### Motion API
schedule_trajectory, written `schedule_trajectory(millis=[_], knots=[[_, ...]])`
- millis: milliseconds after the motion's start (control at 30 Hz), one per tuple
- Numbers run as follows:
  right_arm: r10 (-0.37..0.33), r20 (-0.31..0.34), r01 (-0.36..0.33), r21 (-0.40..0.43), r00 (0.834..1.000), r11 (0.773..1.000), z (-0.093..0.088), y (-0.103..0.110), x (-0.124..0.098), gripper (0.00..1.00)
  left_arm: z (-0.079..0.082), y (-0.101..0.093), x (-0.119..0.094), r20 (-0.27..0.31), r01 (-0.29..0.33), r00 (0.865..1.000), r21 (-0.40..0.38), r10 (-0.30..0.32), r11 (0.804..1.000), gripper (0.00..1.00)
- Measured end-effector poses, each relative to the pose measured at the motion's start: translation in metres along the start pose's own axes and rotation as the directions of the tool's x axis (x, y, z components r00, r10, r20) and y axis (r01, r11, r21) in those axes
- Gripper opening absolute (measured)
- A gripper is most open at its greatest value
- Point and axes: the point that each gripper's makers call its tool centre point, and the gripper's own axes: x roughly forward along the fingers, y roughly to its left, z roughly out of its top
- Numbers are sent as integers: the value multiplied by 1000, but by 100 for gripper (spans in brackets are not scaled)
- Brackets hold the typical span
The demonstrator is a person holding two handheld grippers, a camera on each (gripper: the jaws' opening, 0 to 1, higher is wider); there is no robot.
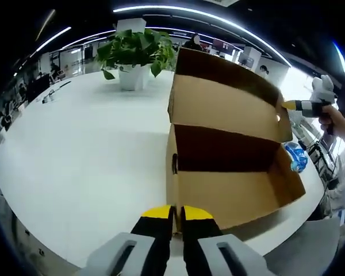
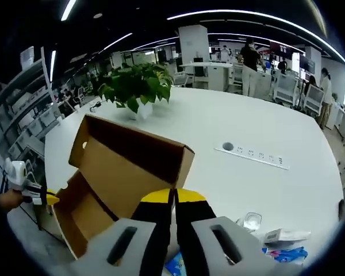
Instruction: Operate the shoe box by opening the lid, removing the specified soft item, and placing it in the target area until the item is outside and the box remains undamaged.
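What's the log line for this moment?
shoe box: lid open, upright | interior: no item visible | left gripper: shut on front wall | right gripper: shut on lid edge | plant: behind

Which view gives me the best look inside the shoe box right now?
The left gripper view: the shoe box faces the camera, lid up, showing its bare brown floor and back wall. The right gripper view sees the shoe box from the lid side, its own jaws covering part of the interior.

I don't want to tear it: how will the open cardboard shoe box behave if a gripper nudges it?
The shoe box is thin cardboard and looks empty, so it is probably light and would slide on the smooth white table. Its raised lid likely flexes at the hinge, so pushing there may fold it.
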Motion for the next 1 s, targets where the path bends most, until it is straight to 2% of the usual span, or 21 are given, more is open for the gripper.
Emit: schedule_trajectory(millis=[700,767,833,1000], knots=[[-2,105,4,-11,994,1000,-13,33,-48,0,0,1,0,10,22,1000,18,-22,1000,5],[-5,114,7,-18,994,1000,-16,36,-52,0,0,1,0,11,23,1000,17,-23,1000,5],[-11,122,19,-69,992,997,-17,38,-54,0,0,2,0,12,23,1000,18,-24,1000,5],[-17,133,28,-85,991,996,-23,44,-60,0,0,2,1,11,31,999,22,-31,999,6]])
